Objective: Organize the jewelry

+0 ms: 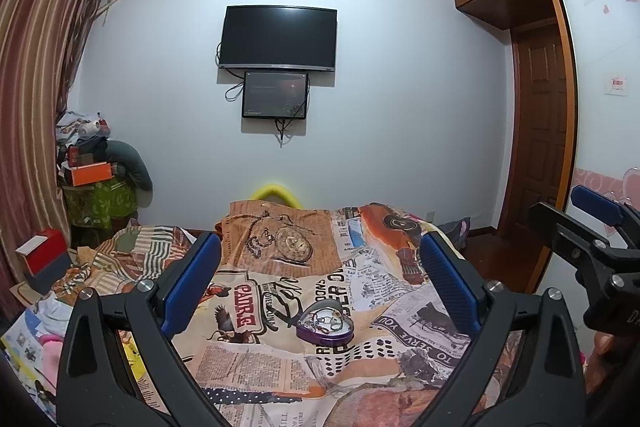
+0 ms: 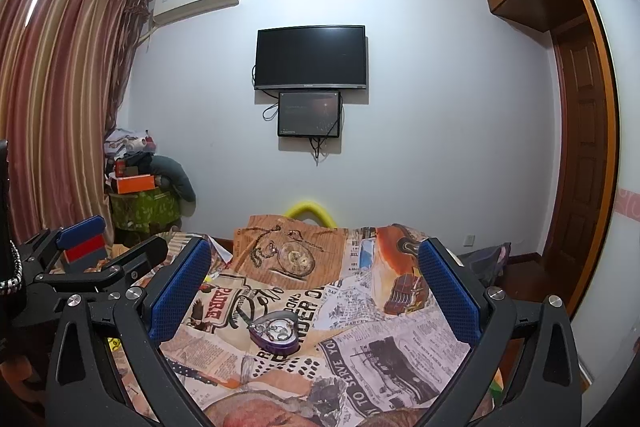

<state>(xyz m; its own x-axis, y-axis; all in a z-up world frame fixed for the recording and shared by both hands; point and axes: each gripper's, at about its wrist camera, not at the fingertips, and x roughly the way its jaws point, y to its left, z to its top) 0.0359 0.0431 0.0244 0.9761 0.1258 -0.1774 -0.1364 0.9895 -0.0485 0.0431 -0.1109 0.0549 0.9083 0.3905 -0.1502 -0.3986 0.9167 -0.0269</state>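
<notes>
A purple heart-shaped tin [image 1: 325,324] lies open on the printed bedspread [image 1: 280,259], with silver jewelry [image 1: 326,320] tangled inside. It also shows in the right wrist view [image 2: 275,331], with the jewelry [image 2: 276,325] in it. My left gripper [image 1: 320,275] is open and empty, held above the bed with the tin between and ahead of its blue fingers. My right gripper [image 2: 316,283] is open and empty too, the tin ahead and a little left of its middle. The right gripper shows at the right edge of the left wrist view [image 1: 592,227].
The bedspread [image 2: 360,327] covers the bed. A red and white box [image 1: 42,253] and papers lie at the bed's left side. A cluttered stand with an orange box [image 1: 90,173] is in the left corner. A wardrobe and door [image 1: 540,155] stand to the right.
</notes>
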